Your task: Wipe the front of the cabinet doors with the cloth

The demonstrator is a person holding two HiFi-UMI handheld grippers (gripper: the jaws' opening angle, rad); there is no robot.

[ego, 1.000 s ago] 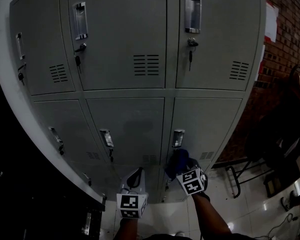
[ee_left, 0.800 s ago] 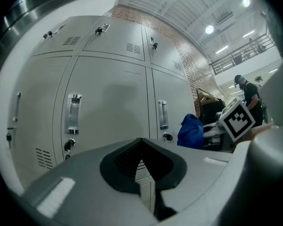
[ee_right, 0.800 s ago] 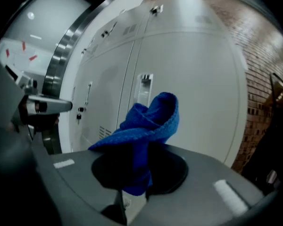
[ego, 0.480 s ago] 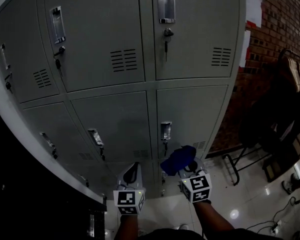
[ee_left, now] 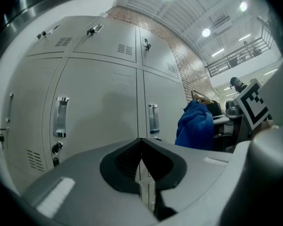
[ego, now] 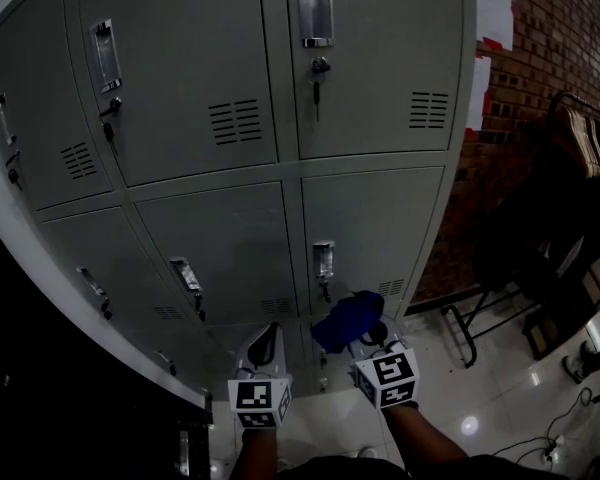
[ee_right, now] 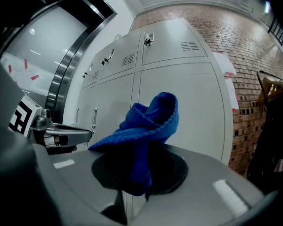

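Note:
A bank of grey metal cabinet doors (ego: 240, 248) fills the head view, each with a chrome handle (ego: 323, 259) and vent slots. My right gripper (ego: 363, 340) is shut on a bunched blue cloth (ego: 346, 318), which stands up from the jaws just short of the lower right door (ee_right: 179, 102). In the right gripper view the blue cloth (ee_right: 148, 124) covers the jaw gap. My left gripper (ego: 267, 346) hangs beside it, shut and empty, pointing at the lower doors (ee_left: 104, 102). The cloth (ee_left: 195, 126) shows at the right of the left gripper view.
A red brick wall (ego: 540, 58) with paper notices stands right of the cabinet. A dark rack with hanging clothes (ego: 580, 158) and a metal frame (ego: 470, 338) sit on the glossy tiled floor (ego: 500, 408) at the right. Darkness lies to the left.
The head view has drifted slightly right and down along the doors. The right gripper with the cloth has shifted a little left and up, nearer the lower door handle.

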